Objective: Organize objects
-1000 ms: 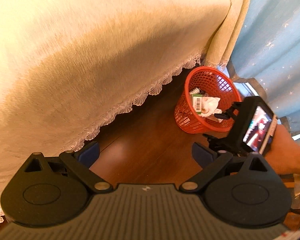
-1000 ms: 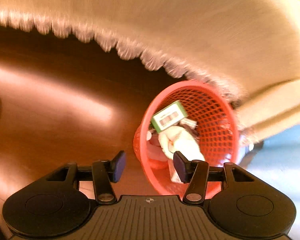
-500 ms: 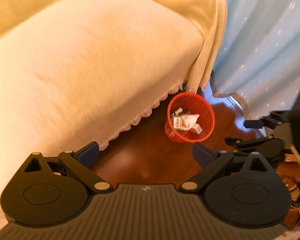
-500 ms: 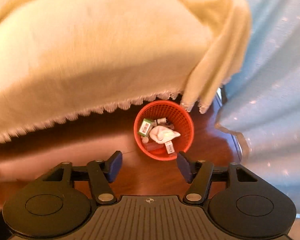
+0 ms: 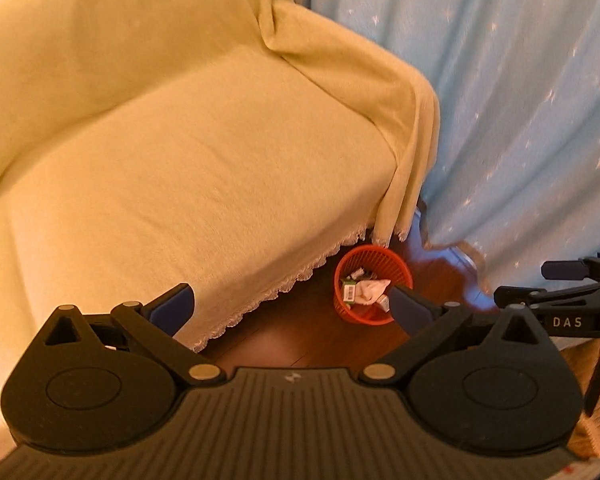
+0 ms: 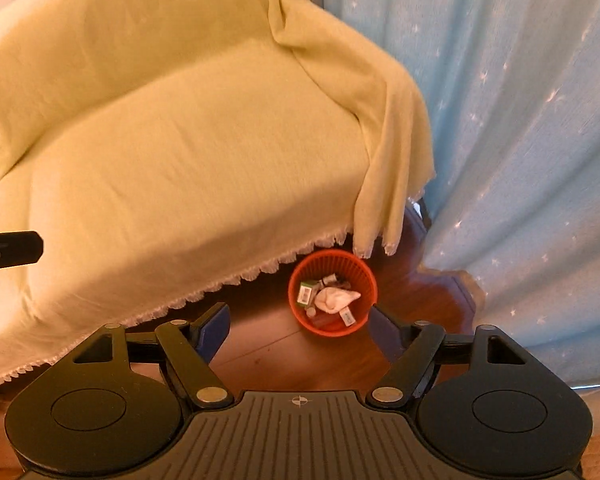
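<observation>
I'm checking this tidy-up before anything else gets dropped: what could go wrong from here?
1. The red mesh plastic basket lies far below both grippers, so anything released from up here may miss it.
2. The basket sits close to the lace-edged cream sofa cover; a hand going back down might snag the lace.
3. The crumpled white tissue sits high on the pile and may tumble out.

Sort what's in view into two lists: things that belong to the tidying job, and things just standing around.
Job:
- red mesh basket
- green-and-white box, in the basket
- crumpled white tissue, in the basket
- left hand-held gripper, open, empty
- right hand-held gripper, open, empty

Just there:
- sofa under a yellow throw
- blue star curtain
- wooden floor
</observation>
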Demonstrator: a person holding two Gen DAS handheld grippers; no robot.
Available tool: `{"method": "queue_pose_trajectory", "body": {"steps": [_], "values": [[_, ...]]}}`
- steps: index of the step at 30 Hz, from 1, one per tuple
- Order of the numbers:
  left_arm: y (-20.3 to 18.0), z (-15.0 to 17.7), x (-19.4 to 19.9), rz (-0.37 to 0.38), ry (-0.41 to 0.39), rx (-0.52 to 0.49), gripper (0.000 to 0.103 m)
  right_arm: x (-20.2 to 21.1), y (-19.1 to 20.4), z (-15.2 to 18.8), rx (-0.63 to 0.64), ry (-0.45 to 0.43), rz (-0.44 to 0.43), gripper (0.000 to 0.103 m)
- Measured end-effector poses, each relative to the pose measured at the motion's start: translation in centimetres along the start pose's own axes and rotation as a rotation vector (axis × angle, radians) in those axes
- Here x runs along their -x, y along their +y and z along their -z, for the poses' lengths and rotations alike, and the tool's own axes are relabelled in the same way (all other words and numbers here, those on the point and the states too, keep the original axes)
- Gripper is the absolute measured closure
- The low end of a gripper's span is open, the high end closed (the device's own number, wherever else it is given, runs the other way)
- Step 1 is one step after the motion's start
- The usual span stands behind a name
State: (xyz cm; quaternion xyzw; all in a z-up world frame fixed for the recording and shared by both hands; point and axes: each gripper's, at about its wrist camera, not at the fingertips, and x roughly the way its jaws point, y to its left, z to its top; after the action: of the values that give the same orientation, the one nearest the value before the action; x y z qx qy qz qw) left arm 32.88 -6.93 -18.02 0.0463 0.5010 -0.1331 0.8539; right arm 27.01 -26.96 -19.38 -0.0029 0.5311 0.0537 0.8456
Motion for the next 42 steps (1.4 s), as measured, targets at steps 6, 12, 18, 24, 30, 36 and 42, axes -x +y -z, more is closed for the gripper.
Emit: {"method": "queue_pose_trajectory", "body": {"steps": [6, 12, 18, 24, 30, 36, 42], "values": [[-0.5, -0.4, 4.6, 0.012, -0.038, 0.023, 0.001, 3.8, 1.5, 1.1, -0.033, -0.024, -0.001, 0.03], [0.2, 0.5, 8.1, 0.03, -0.088, -0.015, 0.001, 7.8, 4.0, 3.1, -0.073, -0.076, 0.039, 0.03], [1.5, 3.2, 12.0, 0.031, -0.099, -0.031, 0.001, 11.6, 7.5, 6.1, -0.079, -0.103, 0.067, 0.03], [2.2, 5.9, 15.5, 0.026, -0.093, -0.013, 0.001, 15.1, 9.2, 8.8, -0.077, -0.125, 0.074, 0.03], [2.1, 7.4, 18.2, 0.018, -0.104, 0.0, 0.001, 17.2, 9.3, 9.8, -0.051, -0.138, 0.052, 0.03], [1.7, 7.8, 20.2, 0.003, -0.119, 0.028, 0.001, 18.1, 7.6, 9.9, -0.014, -0.138, 0.037, 0.03], [-0.3, 7.4, 21.5, -0.011, -0.131, 0.053, 0.001, 19.2, 5.7, 9.9, 0.006, -0.149, 0.031, 0.03]]}}
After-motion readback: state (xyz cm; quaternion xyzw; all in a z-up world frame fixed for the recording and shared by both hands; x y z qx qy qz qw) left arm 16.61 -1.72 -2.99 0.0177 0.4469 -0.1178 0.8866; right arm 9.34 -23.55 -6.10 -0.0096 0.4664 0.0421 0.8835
